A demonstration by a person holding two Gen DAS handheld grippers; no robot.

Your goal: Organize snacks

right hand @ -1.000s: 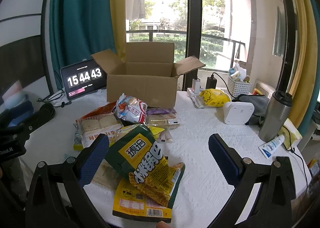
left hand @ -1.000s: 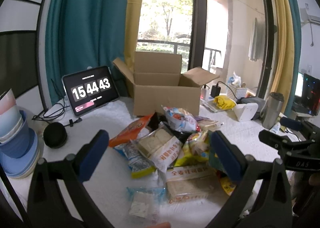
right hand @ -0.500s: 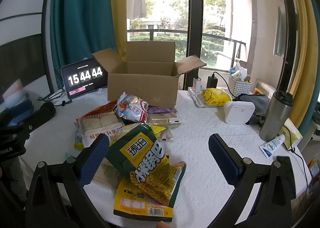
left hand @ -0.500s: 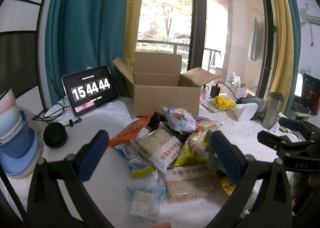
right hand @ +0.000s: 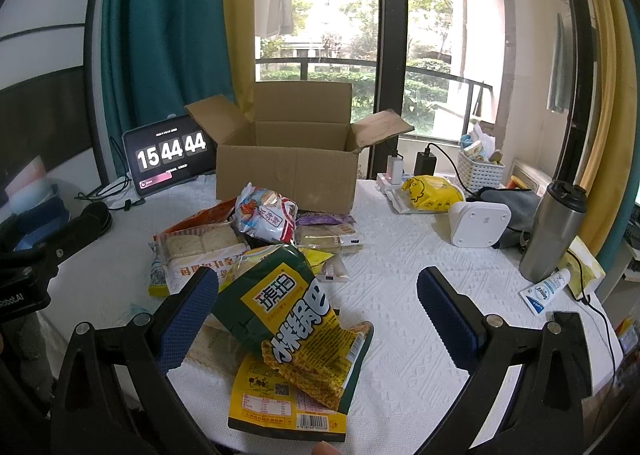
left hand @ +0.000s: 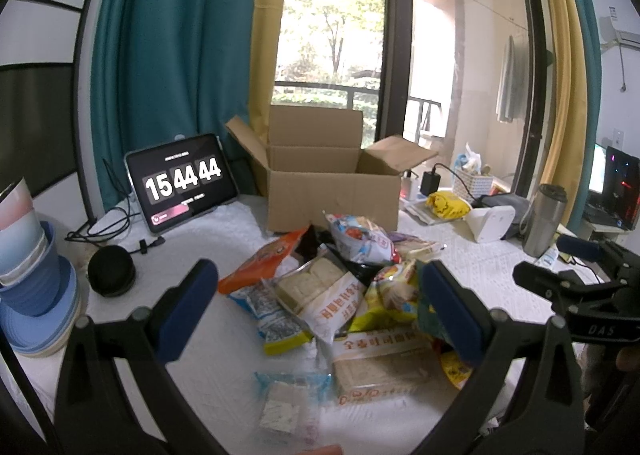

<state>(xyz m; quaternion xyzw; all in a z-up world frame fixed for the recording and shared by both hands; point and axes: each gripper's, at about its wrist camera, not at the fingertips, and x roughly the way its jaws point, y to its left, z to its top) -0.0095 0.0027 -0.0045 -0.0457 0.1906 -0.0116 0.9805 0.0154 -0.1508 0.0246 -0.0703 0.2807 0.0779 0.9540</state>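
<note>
Cardboard: an open box is seen at 12 o'clock on the counter, flaps spread; its inside is not shown.
Snacks: a loose heap of packets is piled at the middle of the counter, just in front of the box.
Nearest packet: a green and yellow crisp bag is tilted on a flat yellow packet, at 6 o'clock in the right view.
Look: the wrappers are glossy, crinkled and overlapping; two clear packs of pale bread slices are noted.
Left tongs: spread wide above the heap, nothing pinched.
Right tongs: spread wide, the crisp bag lying between the pads but not gripped.
Step judged: a first packet is to be chosen and picked.
Advice: the topmost bag should be taken by a sealed edge, pinched gently so the contents are not crushed, lifted clear of its neighbours, then carried to the box.
</note>
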